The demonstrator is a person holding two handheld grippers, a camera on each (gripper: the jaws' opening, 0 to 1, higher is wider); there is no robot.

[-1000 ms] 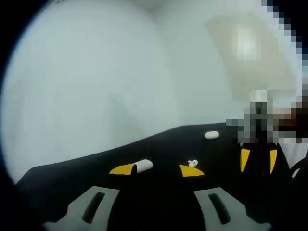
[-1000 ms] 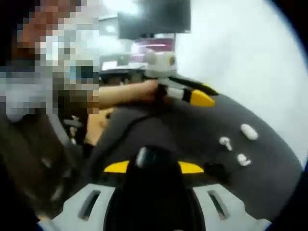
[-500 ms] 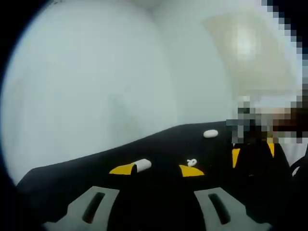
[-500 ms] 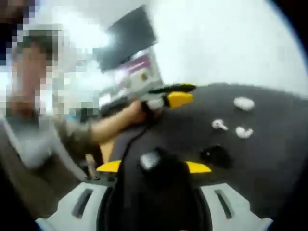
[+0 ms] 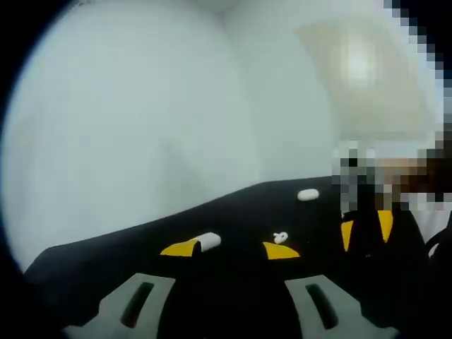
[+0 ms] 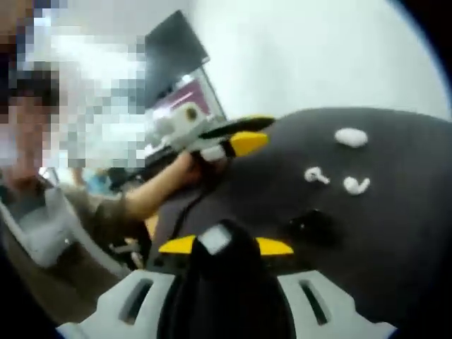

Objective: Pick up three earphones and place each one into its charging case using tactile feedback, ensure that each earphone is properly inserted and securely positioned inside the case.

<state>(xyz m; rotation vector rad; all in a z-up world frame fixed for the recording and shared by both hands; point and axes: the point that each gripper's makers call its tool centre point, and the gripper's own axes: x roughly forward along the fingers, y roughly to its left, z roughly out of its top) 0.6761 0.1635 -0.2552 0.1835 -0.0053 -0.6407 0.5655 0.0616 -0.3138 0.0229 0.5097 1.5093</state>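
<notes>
While our left gripper point(image 5: 229, 248) holds its yellow-tipped fingers spread over the black counter point(image 5: 233, 212), small white earphones point(image 6: 316, 176) lie ahead; our right gripper point(image 6: 224, 246) pinches a black charging case point(image 6: 226, 282).

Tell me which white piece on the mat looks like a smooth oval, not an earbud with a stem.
The farthest white piece, beyond the two stemmed earbuds; it also shows as an oval in the left gripper view.
</notes>
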